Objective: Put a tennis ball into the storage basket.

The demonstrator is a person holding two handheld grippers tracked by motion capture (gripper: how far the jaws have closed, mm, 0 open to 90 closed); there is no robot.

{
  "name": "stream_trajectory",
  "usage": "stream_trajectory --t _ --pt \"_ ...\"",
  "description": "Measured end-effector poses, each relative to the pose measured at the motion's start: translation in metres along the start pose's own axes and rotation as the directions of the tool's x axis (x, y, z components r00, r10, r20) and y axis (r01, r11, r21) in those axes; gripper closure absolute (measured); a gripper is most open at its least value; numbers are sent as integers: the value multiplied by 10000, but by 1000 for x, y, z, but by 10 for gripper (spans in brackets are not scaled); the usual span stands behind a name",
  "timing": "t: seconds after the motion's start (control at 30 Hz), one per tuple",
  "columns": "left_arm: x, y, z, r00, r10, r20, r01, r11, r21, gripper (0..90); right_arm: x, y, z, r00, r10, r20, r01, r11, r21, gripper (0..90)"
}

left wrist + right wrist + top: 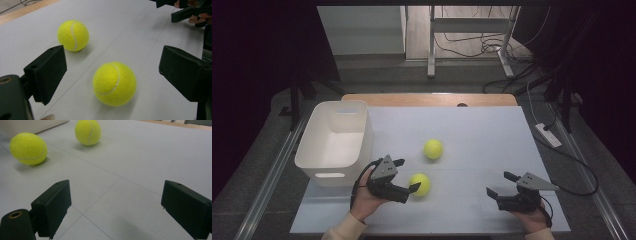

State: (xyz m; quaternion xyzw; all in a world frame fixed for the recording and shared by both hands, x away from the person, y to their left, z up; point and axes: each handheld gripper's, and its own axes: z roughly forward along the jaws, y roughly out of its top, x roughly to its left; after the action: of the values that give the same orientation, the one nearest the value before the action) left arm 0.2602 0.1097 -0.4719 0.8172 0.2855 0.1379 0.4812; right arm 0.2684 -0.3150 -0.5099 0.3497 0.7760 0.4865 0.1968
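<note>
— Where are you with the left hand-held gripper (406,175)?

— Its jaws are spread wide and hold nothing. The nearer fuzzy yellow-green tennis ball (114,83) lies on the pale grey desk (482,135) just ahead of them, lined up with the gap between the pads but not yet between them. The second fuzzy yellow-green tennis ball (73,35) sits farther ahead, off toward my left jaw.

— And the right hand-held gripper (503,184)?

— Also open and empty, hanging over bare desk, with both balls well off ahead of it and to its left.

— What might spoil the pick?

— A ball rolls. If one pad touches first as I push forward, I'd guess it nudges the nearer ball away, perhaps into the other one. Closing too early would pinch only its near curve and squirt it out. The white plastic bin (335,142) stands close behind my left hand, so a careless swing could clip its rim.
</note>
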Motion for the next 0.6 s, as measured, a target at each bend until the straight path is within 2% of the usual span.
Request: stream_trajectory --t 0.4,0.6 --pt "-5 12 15 9996 181 211 -191 9988 460 76 -1 0 -1 10000 19 68 -19 10000 -63 93" --pt "-5 16 23 9998 149 155 -161 9967 796 59 -1 0 0 10000 12 55 -12 10000 -36 93"
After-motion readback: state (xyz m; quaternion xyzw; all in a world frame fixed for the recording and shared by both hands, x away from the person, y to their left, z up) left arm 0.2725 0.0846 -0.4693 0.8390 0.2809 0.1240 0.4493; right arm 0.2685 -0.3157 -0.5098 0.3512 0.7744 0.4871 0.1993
